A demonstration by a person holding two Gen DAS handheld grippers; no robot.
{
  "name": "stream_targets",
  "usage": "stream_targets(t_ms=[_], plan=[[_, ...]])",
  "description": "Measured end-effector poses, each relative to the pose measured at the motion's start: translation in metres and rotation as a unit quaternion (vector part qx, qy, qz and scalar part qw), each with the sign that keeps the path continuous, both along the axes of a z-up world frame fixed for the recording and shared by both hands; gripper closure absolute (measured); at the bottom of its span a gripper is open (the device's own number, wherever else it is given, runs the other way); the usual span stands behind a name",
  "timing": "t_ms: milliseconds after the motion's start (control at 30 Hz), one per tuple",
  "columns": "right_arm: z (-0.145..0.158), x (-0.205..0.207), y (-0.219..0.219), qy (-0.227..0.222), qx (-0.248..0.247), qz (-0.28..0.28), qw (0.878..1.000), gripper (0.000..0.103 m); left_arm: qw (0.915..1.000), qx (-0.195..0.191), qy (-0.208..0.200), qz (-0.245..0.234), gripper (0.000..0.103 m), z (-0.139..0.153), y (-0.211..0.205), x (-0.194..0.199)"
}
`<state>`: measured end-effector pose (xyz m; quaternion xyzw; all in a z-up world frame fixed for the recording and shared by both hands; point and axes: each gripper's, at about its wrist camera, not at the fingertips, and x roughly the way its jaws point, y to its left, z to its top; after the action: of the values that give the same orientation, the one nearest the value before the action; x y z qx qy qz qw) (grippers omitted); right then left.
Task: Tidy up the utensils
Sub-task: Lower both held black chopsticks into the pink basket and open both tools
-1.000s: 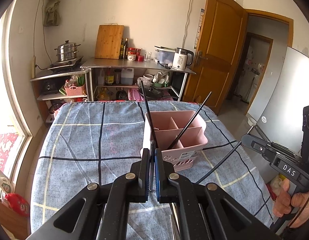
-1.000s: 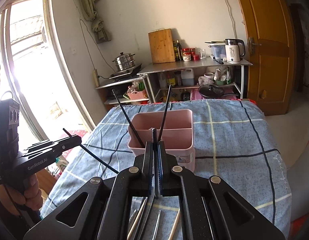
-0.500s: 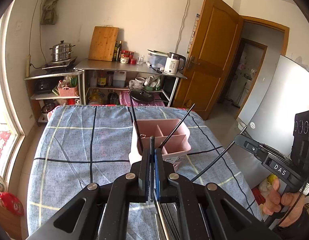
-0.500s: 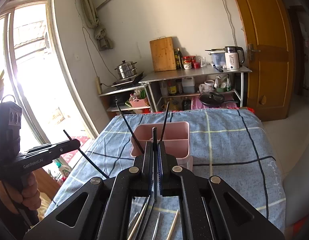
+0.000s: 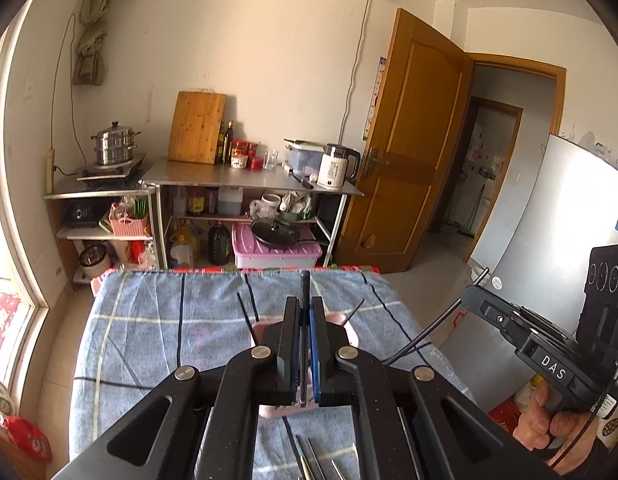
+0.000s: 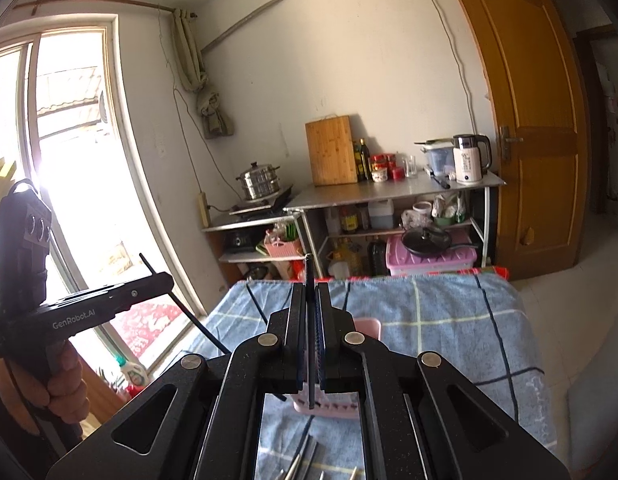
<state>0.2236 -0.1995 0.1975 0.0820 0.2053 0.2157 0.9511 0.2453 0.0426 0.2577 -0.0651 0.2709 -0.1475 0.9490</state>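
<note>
— Where does the utensil holder (image 6: 369, 326) sit?

— On the cloth-covered table (image 5: 149, 320), about midway across it, with two chopsticks (image 5: 245, 312) leaning in it. More loose utensils (image 5: 313, 460) lie on the cloth on the near side of the holder.

— And the grippers?

— Both are on the near side of the holder and raised over the table: the left gripper (image 5: 304, 312) on the window side, the right gripper (image 6: 310, 296) on the door side. Each has a chopstick (image 6: 309, 320) upright between its closed jaws.

— Behind the table?

— A metal shelf unit (image 5: 249, 184) against the wall. A cutting board (image 5: 197, 128) leans on top at its left, a kettle (image 5: 337, 166) stands at its right, and a steamer pot (image 5: 113, 144) sits on a lower stand further left.
</note>
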Motion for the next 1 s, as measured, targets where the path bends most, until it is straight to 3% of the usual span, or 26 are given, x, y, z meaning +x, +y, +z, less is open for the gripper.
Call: stream_targets(t_ms=[267, 700, 1000], plan=[[0.002, 0.023, 0.003, -0.006, 0.015, -0.009, 1.000, 0.099, 0.9999, -0.007, 0.001, 0.013, 0.099, -0.002, 0.000, 0.027], [-0.031, 0.061, 0.014, 0.022, 0.022, -0.018, 0.999, 0.099, 0.9981, -0.025, 0.050, 0.025, 0.099, -0.054, 0.012, 0.069], [-0.006, 0.064, 0.020, 0.002, 0.025, -0.010, 1.000, 0.099, 0.9981, -0.027, 0.051, 0.023, 0.099, -0.059, 0.018, 0.078]])
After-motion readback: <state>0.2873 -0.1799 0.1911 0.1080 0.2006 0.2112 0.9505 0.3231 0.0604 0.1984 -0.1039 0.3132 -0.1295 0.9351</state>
